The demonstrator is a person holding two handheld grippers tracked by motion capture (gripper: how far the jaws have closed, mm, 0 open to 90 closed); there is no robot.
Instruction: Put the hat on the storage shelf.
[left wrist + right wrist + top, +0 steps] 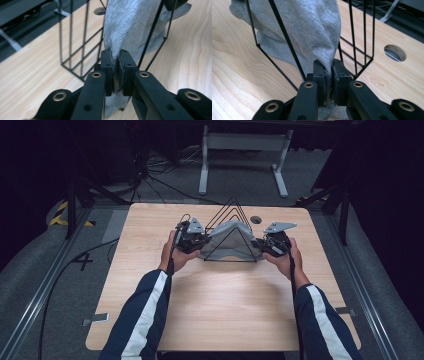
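The left gripper [115, 60] has its jaws pressed together on a fold of a grey cloth [130, 22], the fabric squeezed flat between the two pads. The right gripper [329, 68] is likewise clamped on the other end of the same cloth, a bunched edge caught between its jaws.

In the high view the left gripper [196, 240] sits at the left side of the cloth [227, 240] and the right gripper [267, 246] at its right side, each held in a hand [175, 255] coming up from the bottom; the right hand [287, 260] mirrors the left. Both arms wear dark blue sleeves with a white stripe.

The cloth hangs over a black wire rack [230, 220] with triangular frames, draped between its wires and spreading onto the wood at the base. The rack stands toward the far middle of a light wooden table [220, 310]. A round hole [256, 219] in the tabletop lies just beyond the rack, to its right
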